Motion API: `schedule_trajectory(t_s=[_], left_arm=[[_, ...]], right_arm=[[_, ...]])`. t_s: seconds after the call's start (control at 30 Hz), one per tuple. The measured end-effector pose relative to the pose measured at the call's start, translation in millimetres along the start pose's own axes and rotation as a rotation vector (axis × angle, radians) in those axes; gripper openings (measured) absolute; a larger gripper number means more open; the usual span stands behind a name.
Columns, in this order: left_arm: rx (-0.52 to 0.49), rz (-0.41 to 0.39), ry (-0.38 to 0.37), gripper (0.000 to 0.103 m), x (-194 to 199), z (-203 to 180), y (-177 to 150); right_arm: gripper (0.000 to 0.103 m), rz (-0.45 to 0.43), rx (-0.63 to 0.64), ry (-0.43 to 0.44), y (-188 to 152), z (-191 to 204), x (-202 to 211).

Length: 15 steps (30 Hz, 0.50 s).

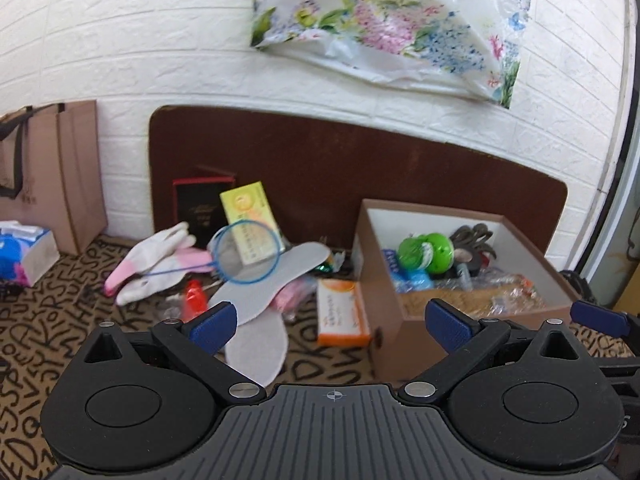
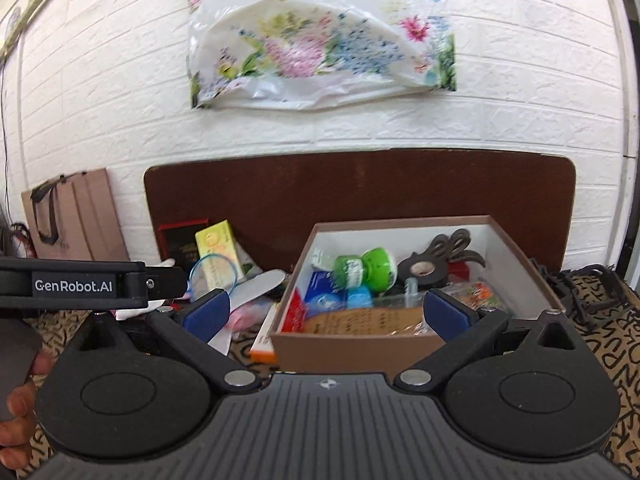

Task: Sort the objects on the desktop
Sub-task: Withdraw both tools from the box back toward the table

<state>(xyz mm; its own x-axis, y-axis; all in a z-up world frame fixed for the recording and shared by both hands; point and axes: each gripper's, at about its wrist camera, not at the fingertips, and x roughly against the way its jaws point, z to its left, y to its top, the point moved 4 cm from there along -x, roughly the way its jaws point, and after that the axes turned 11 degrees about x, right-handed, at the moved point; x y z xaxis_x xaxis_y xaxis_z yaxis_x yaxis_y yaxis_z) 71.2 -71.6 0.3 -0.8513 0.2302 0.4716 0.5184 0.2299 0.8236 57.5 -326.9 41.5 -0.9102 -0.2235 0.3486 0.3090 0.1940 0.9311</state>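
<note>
We hold both the left tool (image 1: 332,322) and the right tool (image 2: 326,314) spread and empty before the box (image 2: 360,346), which holds a green toy (image 2: 366,268), while insoles (image 1: 276,276), gloves (image 1: 156,258) and an orange carton (image 1: 342,314) lie left of the box.

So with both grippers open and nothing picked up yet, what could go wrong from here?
1. The small blue racket lies across the gloves and insole; lifting one may drag the others.
2. The brown box already looks crowded, so added items might spill.
3. The left gripper and right gripper sit close together and could collide.
</note>
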Motion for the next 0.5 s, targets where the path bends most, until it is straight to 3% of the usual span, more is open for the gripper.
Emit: schedule_trajectory(t_s=[0.27, 0.5], left_arm=[[0.047, 0.078, 0.052, 0.103, 6, 79, -39], [0.121, 0.115, 0.141, 0.103, -6, 129, -47]], right_arm=[[0.103, 0.1, 0.05, 0.092, -40, 53, -17], [0.102, 0.203, 0.075, 0.164, -70, 91, -41]])
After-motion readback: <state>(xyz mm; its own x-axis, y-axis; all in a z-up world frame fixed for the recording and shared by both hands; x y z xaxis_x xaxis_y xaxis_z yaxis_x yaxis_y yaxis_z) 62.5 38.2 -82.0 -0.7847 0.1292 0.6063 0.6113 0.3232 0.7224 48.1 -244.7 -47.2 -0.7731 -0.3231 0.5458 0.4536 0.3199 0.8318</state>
